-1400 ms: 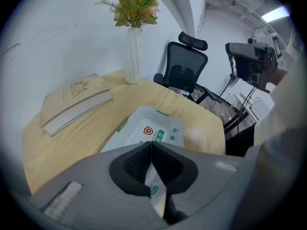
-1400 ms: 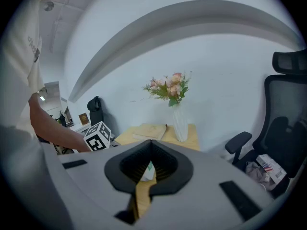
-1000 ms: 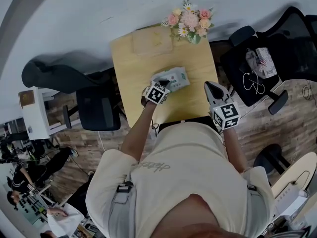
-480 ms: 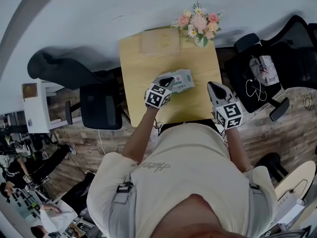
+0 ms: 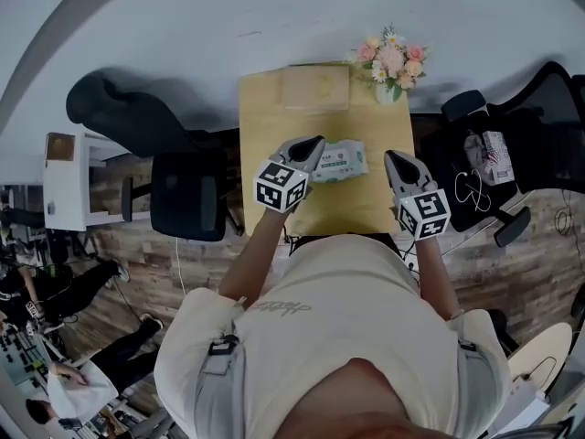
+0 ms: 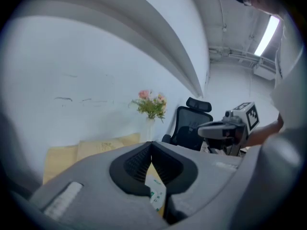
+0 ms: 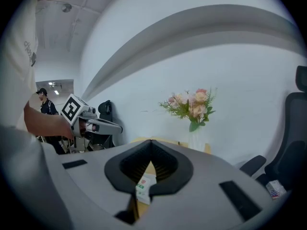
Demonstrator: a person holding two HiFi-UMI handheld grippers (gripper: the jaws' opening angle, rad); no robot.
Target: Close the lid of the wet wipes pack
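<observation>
The wet wipes pack (image 5: 340, 159), white and green, lies flat on the small wooden table (image 5: 274, 122); I cannot tell from above whether its lid is down. My left gripper (image 5: 314, 142) hovers just left of the pack, shut and holding nothing. My right gripper (image 5: 392, 157) hangs just right of the pack, also shut and empty. In the left gripper view the jaws (image 6: 151, 143) meet, and a strip of the pack (image 6: 157, 194) shows below them. The right gripper view shows its jaws (image 7: 151, 141) together above the pack (image 7: 143, 183).
A vase of pink and white flowers (image 5: 391, 59) stands at the table's far right corner. A flat tan box (image 5: 315, 87) lies at the far edge. Black office chairs stand at the left (image 5: 187, 195) and right (image 5: 484, 154) of the table.
My left gripper has come off the pack and now sits raised to its left. The right gripper has hardly moved. The head view has shifted, so the table appears further right.
</observation>
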